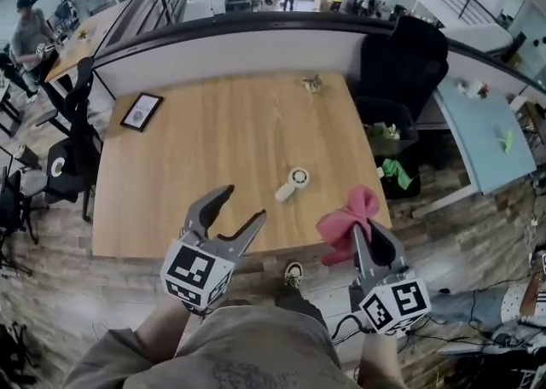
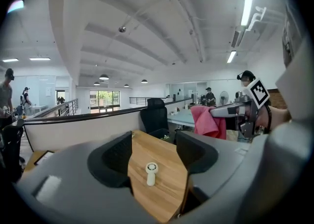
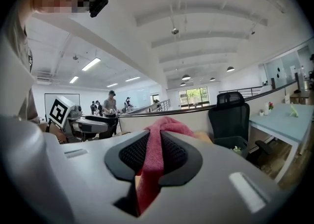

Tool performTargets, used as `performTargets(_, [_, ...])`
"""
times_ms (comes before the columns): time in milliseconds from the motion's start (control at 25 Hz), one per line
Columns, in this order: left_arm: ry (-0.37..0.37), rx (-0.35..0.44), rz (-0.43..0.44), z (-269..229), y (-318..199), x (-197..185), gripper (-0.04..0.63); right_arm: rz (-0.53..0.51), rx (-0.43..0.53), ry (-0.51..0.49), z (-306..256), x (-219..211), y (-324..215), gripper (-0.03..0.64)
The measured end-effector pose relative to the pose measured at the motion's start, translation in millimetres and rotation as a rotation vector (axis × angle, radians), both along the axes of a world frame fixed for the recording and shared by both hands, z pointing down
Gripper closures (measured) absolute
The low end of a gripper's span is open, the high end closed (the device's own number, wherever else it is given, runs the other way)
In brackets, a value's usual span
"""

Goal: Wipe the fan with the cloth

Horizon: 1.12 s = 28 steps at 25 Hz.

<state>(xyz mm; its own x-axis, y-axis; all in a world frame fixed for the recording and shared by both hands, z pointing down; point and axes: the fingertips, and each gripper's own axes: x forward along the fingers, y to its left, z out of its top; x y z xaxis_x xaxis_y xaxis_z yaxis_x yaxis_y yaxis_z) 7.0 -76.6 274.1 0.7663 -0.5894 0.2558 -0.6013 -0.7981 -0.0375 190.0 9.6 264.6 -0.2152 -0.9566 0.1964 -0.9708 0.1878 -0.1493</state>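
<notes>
A small white hand-held fan lies flat on the wooden table, near its front right part. It also shows between the left jaws as the fan. My left gripper hovers over the table's front edge, left of the fan, open and empty. My right gripper is shut on a pink cloth, held above the table's front right corner. The cloth is pinched between the right jaws and bunches out past them. The cloth also shows at the right of the left gripper view.
A framed picture lies at the table's far left. A small object sits at its far edge. A black office chair and a bin with green items stand to the right. A low partition wall runs behind the table.
</notes>
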Motion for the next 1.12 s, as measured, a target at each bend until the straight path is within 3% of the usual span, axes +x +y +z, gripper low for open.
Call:
performTargets(280, [-0.024,-0.021,-0.108,12.9,-29.7,38.3,0.314,-0.145,-0.018,0.006,10.5,42.6,-62.7,0.552])
performTargets(600, [-0.056,-0.041,-0.198,26.8,-55.9,48.3,0.314,-0.258,-0.032,0.013,22.2,54.5,-112.8,0.552])
performTargets(1120, [-0.203,-0.074,-0.091,68.4,-77.6,53.1,0.314,-0.213,-0.095,0.047,53.6,44.2,-145.7,0.552])
